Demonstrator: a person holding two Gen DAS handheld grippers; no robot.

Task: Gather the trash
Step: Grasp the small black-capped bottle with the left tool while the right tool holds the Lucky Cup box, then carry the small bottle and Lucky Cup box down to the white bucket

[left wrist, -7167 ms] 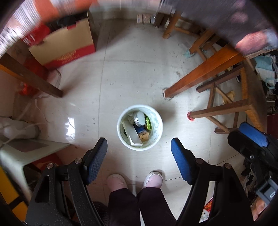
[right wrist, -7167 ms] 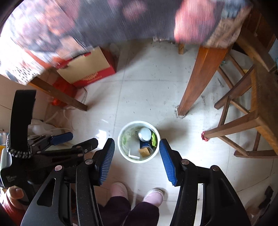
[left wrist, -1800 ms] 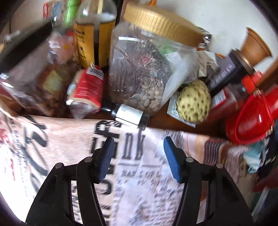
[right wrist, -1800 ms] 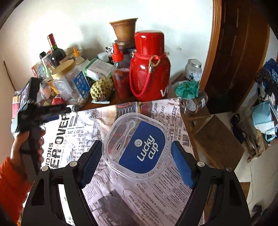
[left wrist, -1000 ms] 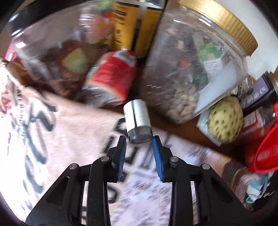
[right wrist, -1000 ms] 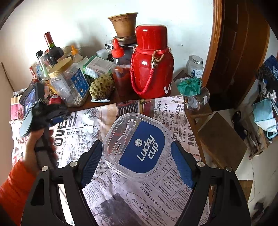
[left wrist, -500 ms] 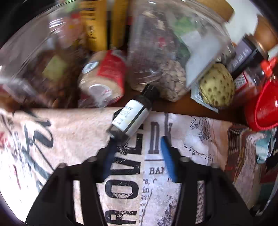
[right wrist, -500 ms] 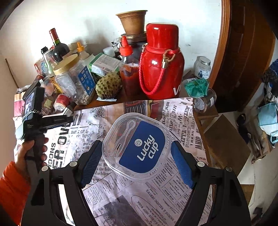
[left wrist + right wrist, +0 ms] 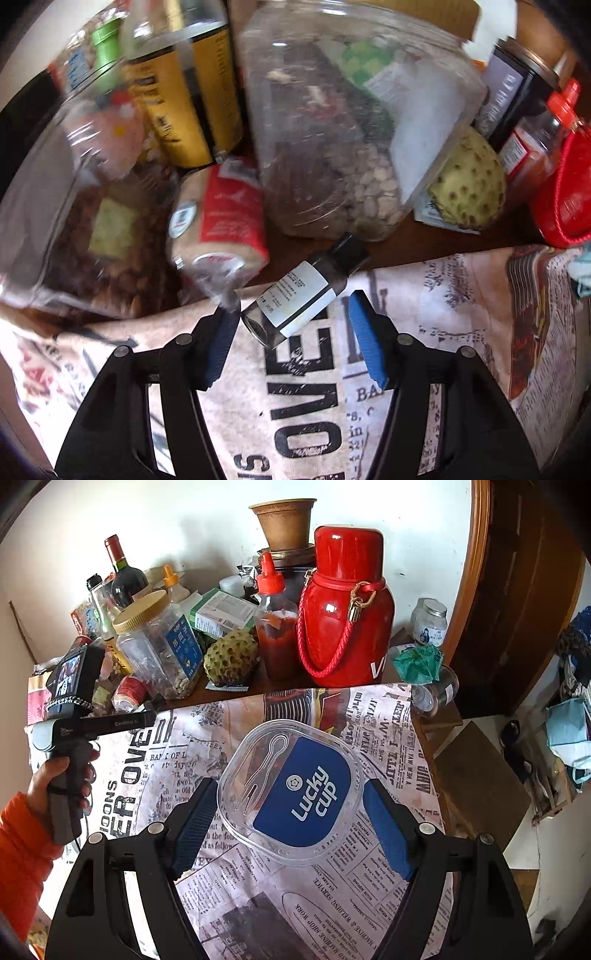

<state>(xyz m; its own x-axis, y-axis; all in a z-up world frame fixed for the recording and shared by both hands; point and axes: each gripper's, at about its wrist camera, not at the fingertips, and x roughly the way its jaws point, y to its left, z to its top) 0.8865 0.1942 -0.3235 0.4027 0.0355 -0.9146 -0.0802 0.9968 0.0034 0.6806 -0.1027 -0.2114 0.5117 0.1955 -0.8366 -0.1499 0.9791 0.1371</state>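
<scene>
Left wrist view, small bottle lying before crowding seed jar, custard apple

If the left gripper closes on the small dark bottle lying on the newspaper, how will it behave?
The small dark bottle is round and lies on its side, so it may roll away. It lies diagonally between the open fingers, so it may twist as they close. It looks rigid and probably light.

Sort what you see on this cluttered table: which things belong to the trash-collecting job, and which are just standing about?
Part of the job:
small dark bottle, lying between the open left gripper fingers
Lucky Cup lid, gripped by the right gripper

Just standing about:
red flask
sauce bottle
seed jar
custard apple
wine bottle
</scene>
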